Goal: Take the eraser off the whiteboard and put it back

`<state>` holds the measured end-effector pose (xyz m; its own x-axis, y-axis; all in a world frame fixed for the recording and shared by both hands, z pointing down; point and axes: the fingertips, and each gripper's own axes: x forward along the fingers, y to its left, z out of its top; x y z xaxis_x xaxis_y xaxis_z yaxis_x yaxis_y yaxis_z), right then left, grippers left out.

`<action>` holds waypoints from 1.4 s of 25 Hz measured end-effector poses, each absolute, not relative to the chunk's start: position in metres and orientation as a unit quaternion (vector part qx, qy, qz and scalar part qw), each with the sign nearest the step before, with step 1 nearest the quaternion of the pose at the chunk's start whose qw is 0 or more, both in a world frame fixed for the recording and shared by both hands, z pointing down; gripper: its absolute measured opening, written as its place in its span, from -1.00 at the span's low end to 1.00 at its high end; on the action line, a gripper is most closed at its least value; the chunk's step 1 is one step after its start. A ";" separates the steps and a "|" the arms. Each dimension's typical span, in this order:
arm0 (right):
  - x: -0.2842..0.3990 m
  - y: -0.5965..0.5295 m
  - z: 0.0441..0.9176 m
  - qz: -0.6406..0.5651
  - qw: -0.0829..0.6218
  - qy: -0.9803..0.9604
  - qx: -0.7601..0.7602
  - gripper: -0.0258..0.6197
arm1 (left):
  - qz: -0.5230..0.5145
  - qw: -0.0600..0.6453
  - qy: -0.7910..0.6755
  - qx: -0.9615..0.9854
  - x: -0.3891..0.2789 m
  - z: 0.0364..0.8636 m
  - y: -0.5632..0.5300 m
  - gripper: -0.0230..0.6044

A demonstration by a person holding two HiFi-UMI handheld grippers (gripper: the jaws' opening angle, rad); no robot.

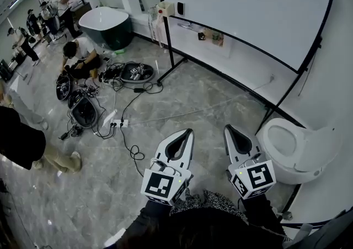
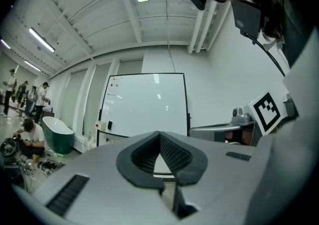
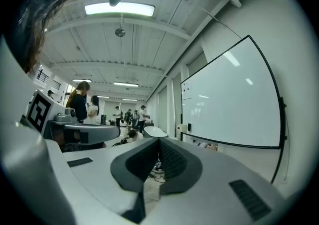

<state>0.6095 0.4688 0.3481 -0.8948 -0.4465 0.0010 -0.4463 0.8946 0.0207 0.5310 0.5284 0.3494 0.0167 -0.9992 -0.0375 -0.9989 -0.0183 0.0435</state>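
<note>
Two claws point level over the grey floor [image 1: 209, 96], side by side. The left claw [image 1: 189, 132] and the right claw [image 1: 226, 128] each have their jaws pressed together with nothing between them. The whiteboard [image 1: 248, 5] stands ahead. The eraser [image 1: 180, 8], seemingly the small dark block near the board's left edge, sits on the board, well apart from both claws. A white toilet [image 1: 292, 151] stands near the right claw.
</note>
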 end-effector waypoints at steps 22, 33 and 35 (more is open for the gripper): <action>0.493 0.300 0.359 -0.005 0.002 -0.984 0.176 -0.90 | -0.018 0.003 -0.737 0.676 0.432 0.357 0.376 -0.92; 0.423 0.262 0.369 0.001 0.017 -0.987 0.158 -0.90 | -0.017 0.009 -0.750 0.661 0.360 0.363 0.340 -0.92; 0.403 0.251 0.370 0.001 0.019 -0.986 0.166 -0.90 | -0.013 0.007 -0.745 0.667 0.339 0.365 0.329 -0.92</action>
<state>0.4035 0.2511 0.3699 -0.9444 -0.3268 0.0373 -0.3268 0.9451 0.0047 0.3392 0.3289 0.3649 -0.1104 -0.9939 -0.0060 -0.9935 0.1102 0.0290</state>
